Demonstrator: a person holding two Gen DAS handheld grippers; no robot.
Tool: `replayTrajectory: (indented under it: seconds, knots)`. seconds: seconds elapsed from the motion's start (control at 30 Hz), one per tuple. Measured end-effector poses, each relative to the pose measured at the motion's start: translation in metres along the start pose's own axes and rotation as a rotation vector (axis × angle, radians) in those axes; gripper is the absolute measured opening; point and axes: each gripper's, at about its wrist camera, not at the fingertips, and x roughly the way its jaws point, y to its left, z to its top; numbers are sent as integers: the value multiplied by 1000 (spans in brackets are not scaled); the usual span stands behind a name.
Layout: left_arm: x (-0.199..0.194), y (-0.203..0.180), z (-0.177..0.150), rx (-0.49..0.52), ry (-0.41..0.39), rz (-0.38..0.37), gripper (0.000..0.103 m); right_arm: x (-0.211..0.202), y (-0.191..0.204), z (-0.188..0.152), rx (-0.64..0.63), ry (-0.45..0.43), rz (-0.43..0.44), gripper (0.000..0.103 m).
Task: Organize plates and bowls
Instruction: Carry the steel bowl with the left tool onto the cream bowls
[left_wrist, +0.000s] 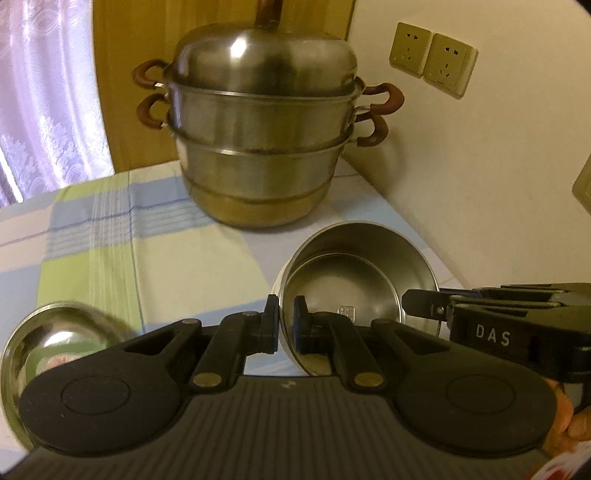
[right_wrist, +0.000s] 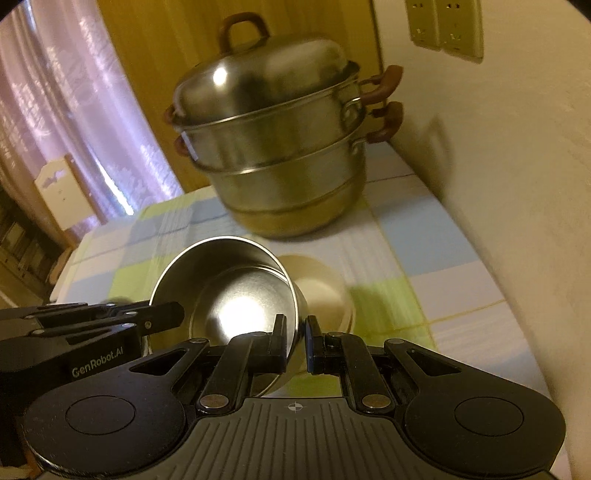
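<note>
A deep steel bowl (left_wrist: 354, 280) hangs tilted above the checked tablecloth, held from both sides. My left gripper (left_wrist: 286, 319) is shut on its left rim, one pad inside and one outside the wall. My right gripper (right_wrist: 296, 332) is shut on the opposite rim of the same steel bowl (right_wrist: 236, 295). Each gripper shows in the other's view: the right gripper (left_wrist: 410, 304) at the bowl's right edge, the left gripper (right_wrist: 173, 316) at its left edge. A cream bowl (right_wrist: 325, 291) sits on the cloth just behind the steel one. A shallow steel dish (left_wrist: 55, 343) lies at the lower left.
A tall two-tier steel steamer pot (left_wrist: 262, 140) with brown handles stands at the back of the table (left_wrist: 110, 236), against a wooden panel. A cream wall with sockets (left_wrist: 432, 59) runs along the right edge. A curtain hangs at the left.
</note>
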Motion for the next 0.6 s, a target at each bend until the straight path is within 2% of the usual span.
replayTrajectory:
  seconds: [0.27,0.6]
  knots:
    - [28,-5,18,-4,18,-6,6,16,-20,20,27,10,-15,10]
    - [52,-6,19,-4,61,5,6,44,-33,23,60,64,-16,10]
